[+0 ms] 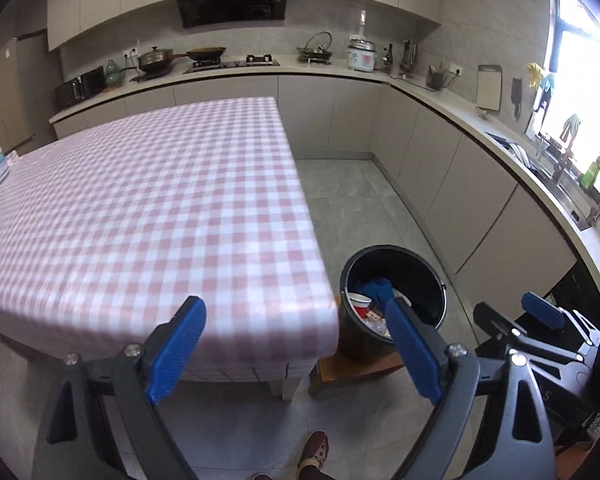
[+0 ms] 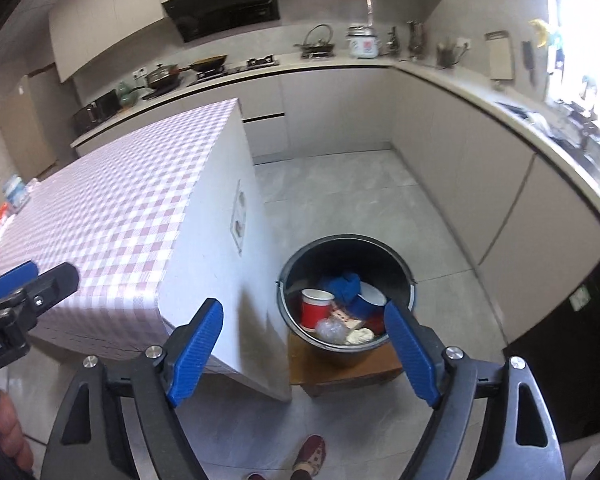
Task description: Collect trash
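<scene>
Jaws wide, empty: left gripper (image 1: 296,354), right gripper (image 2: 304,354) angled down over bucket (image 2: 346,296) beside table (image 1: 140,208).

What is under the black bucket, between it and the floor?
A low wooden stool sits between the bucket and the floor. The right wrist view shows it best.

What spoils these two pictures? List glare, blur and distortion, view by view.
Left wrist view: window blown out white at right, checked tablecloth softly blurred, counter edge bowed by the fisheye. Right wrist view: same window glare, sink corner smeared, black bucket fairly sharp, dark vignette in the corners.
</scene>
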